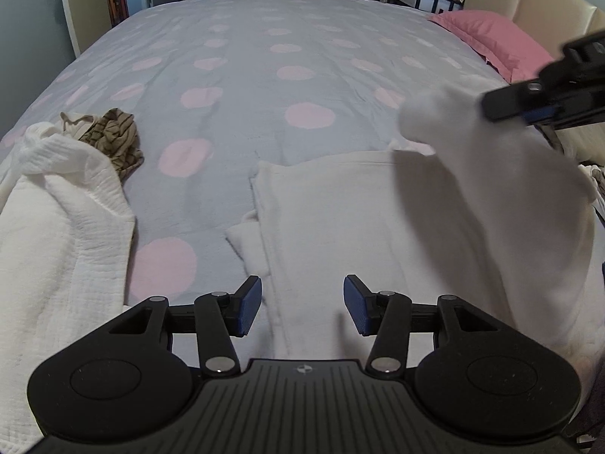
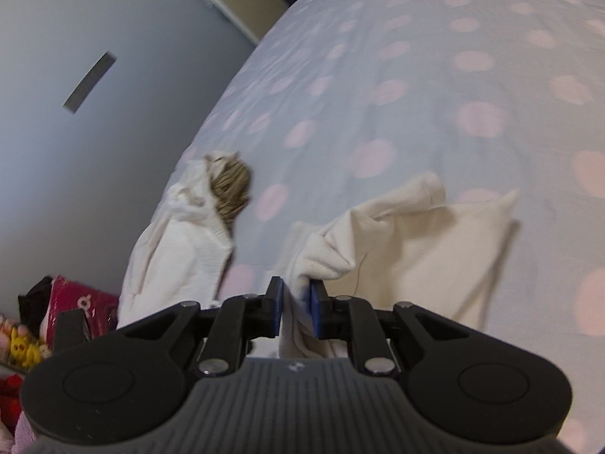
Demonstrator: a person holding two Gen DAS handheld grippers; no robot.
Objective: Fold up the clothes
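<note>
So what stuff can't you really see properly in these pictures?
- Cream garment: what kind it is; the lifted part is blurred in the left wrist view, bunched in the right gripper.
- Brown striped cloth: mostly crumpled up, partly tucked behind the white textured cloth.
- Right gripper in the left wrist view: cut off by the right edge.
- Toys on the floor: blurred, cut off at the right wrist view's left edge.

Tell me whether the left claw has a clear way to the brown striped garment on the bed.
Probably yes. The left claw is open and empty, and the brown striped garment lies uncovered ahead to its left. Only the white textured cloth beside it crowds the path.
</note>
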